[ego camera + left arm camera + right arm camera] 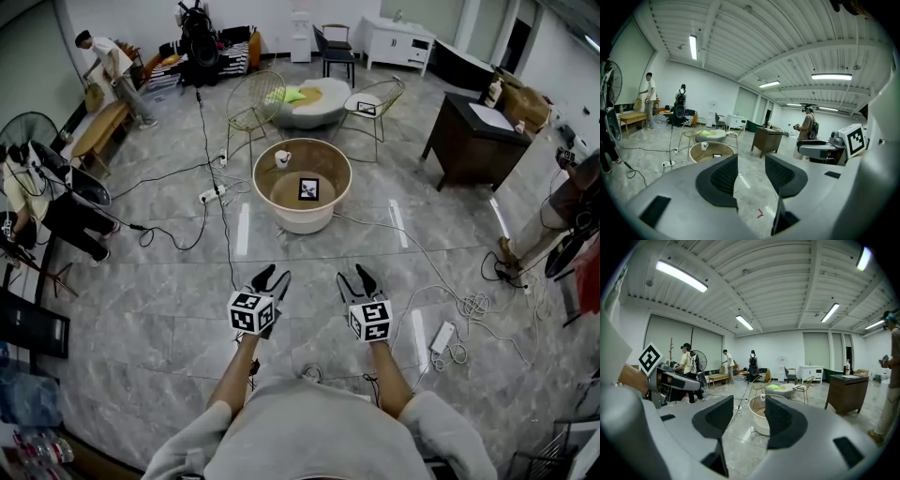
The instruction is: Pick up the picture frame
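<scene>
The picture frame [308,188], small and dark-edged, lies on a round light tub-like table [272,183] a few steps ahead on the floor, next to a white mug [282,158]. Both grippers are held in the air well short of that table. My left gripper [273,277] is open with nothing between its pads. My right gripper [354,276] is open and empty too. In the left gripper view the frame [716,155] shows just past the left pad [723,177]. In the right gripper view the table [759,420] and mug [762,397] sit between the open jaws.
Cables and a power strip [209,195] cross the floor left of the table; another strip [442,337] lies at my right. Two wire chairs [251,101] and a pouf stand behind it, a dark desk [473,136] at right. People stand at the left, back left and right.
</scene>
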Motion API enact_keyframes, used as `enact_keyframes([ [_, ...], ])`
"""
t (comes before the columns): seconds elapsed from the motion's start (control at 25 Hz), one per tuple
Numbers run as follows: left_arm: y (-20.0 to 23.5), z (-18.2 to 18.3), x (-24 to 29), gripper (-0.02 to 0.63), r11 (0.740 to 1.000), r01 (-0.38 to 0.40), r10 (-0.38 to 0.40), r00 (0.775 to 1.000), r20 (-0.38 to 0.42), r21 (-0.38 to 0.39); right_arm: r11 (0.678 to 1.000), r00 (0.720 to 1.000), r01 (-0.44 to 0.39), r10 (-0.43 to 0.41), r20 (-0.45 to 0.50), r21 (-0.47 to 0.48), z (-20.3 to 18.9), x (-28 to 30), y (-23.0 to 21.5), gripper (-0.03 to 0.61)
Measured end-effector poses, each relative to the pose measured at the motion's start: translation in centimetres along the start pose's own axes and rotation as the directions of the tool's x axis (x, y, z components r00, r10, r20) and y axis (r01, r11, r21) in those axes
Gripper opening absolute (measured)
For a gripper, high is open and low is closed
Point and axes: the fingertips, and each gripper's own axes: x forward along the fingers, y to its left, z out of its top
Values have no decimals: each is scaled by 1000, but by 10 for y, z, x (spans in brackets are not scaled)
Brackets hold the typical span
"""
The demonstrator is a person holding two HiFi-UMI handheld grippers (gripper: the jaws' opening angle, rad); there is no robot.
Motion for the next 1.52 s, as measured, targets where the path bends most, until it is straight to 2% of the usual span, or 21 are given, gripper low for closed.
enact_keyframes([
  [0.48, 14, 3, 21, 163, 1000, -16, 16, 1000, -1, -5, 1000, 1000, -21, 21, -6, -13, 2, 25, -11, 201],
  [0.84, 43, 16, 67, 163, 1000, 1, -1, 1000, -1, -10, 1000, 1000, -11, 11, -16, -16, 6, 73, -32, 201],
  [1.08, 76, 35, 110, 163, 1000, 17, -17, 1000, 0, -17, 1000, 1000, -3, 3, -30, -26, 16, 122, -52, 199],
  [1.52, 155, 78, 173, 163, 998, 52, -52, 998, -25, -34, 1000, 999, 26, -26, -20, -1, 58, 220, -72, 183],
])
